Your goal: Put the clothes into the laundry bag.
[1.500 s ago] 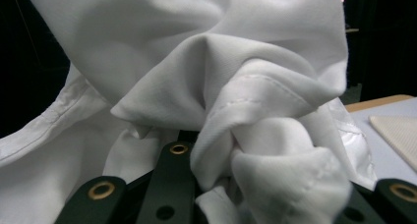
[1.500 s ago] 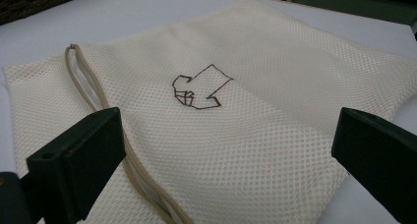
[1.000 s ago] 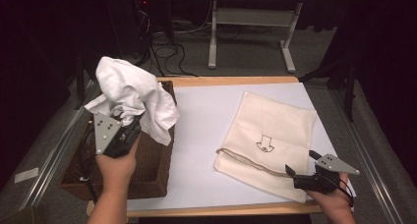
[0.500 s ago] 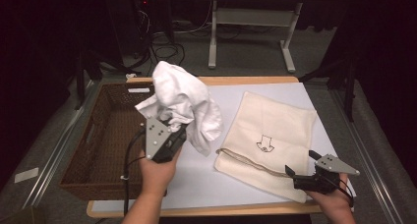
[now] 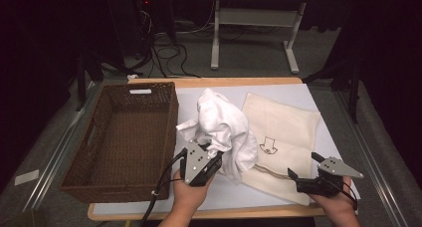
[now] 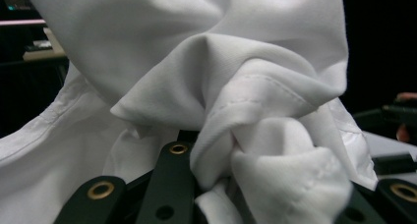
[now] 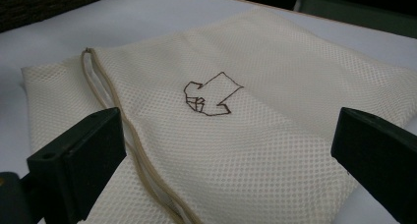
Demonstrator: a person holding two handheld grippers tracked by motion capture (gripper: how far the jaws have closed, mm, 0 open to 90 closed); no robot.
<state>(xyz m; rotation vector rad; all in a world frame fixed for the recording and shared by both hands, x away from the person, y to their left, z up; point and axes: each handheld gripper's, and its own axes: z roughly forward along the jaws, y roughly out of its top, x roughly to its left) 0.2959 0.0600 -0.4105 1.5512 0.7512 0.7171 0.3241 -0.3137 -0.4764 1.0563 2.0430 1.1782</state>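
The crumpled white cloth (image 5: 221, 130) is pinched tight in the left tongs (image 5: 211, 155), bunched above them. The right tongs (image 5: 303, 179) are held wide open, empty, by the mesh bag (image 5: 283, 132).

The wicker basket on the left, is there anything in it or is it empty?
Empty. The high view shows the basket with its woven floor bare; the white cloth is outside it, bunched in the left gripper over the table.

This looks like a lab or test room rather than a home. The counter (image 5: 298, 90) stands on grey carpet in a dark space, with tangled cables (image 5: 169, 48) and a white metal desk frame (image 5: 254, 33) behind it.
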